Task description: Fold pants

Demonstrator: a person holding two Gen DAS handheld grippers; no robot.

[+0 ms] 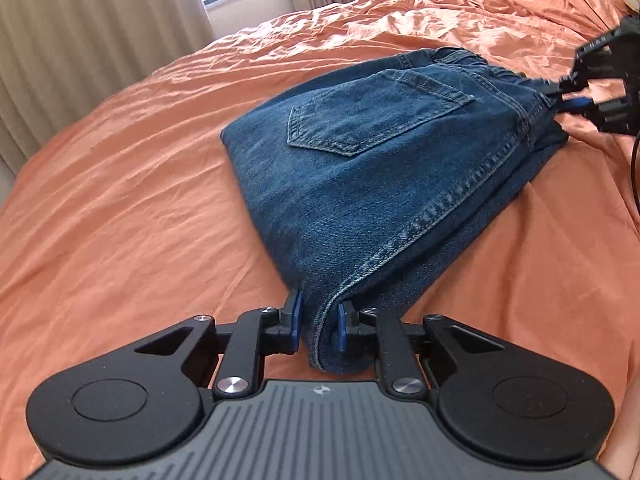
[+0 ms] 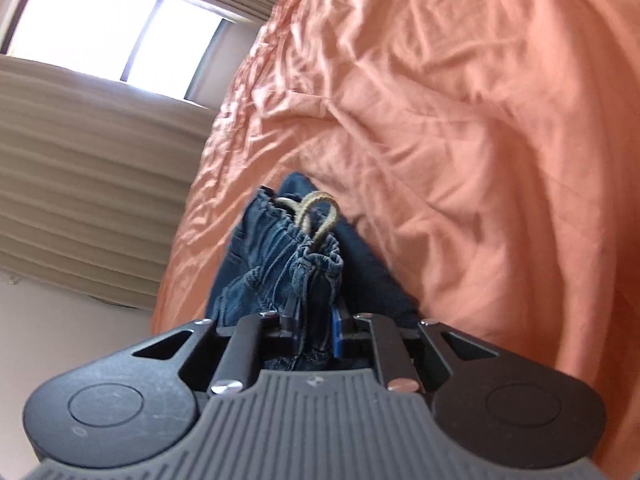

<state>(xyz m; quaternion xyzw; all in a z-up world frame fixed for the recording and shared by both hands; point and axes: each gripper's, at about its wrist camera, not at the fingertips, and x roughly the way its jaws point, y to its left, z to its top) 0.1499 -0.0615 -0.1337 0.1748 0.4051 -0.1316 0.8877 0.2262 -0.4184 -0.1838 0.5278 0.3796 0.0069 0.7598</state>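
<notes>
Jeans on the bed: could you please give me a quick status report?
Left gripper shut on jeans at near folded corner. Right gripper shut on gathered waistband. Jeans folded, lying on orange bedsheet. Nothing in the way.

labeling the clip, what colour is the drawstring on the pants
Tan, a looped cord drawstring at the blue denim pants waistband; clearest in the right wrist view.

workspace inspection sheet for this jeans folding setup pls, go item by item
surface: bed under a wrinkled orange sheet
job's things: folded blue jeans lying on the sheet, back pocket up; tan drawstring loop at the gathered waistband
clutter: nothing seen
grippers: left gripper closed on a folded denim edge nearest its camera; right gripper closed on the bunched waistband end
cables: dark cable hanging by the right gripper
surroundings: beige curtains and a bright window beyond the bed
</notes>
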